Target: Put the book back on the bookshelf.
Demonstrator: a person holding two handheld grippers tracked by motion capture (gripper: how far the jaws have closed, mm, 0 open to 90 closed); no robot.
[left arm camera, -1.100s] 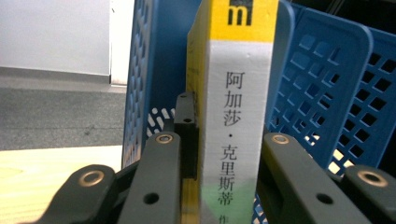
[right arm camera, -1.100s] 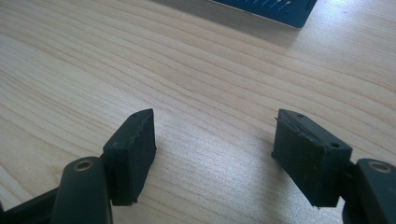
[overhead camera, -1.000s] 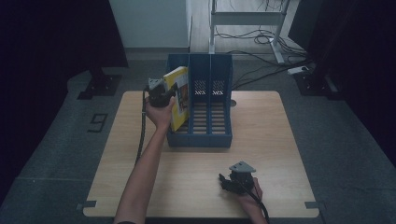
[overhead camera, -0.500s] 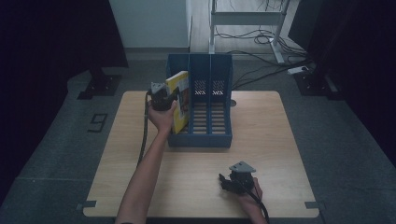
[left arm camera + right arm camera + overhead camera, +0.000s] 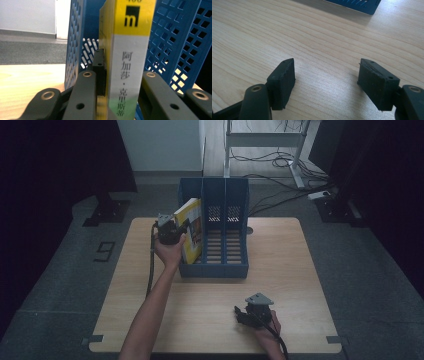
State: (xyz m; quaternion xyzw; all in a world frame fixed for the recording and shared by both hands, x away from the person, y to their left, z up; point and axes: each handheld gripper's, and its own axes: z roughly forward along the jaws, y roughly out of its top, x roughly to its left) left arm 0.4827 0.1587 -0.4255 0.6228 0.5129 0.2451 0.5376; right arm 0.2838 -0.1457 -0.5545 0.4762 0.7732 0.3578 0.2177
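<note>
Your left gripper (image 5: 176, 226) is clamped on the yellow book (image 5: 192, 231), tilted in the leftmost slot of the blue file rack (image 5: 215, 268) at upper centre, so releasing now could let it topple, while your right gripper (image 5: 243, 313), jaws apart, rests empty at lower right.

A wooden table (image 5: 300, 270) stands on grey floor (image 5: 370, 270) near cables (image 5: 272, 170).

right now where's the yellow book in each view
High view: the yellow book leans left of centre, in the blue file rack's leftmost slot, clamped by the left gripper.
Left gripper view: centre, spine facing the camera between the jaws.
Right gripper view: not in it.
Shared landmark: the blue file rack.
</note>
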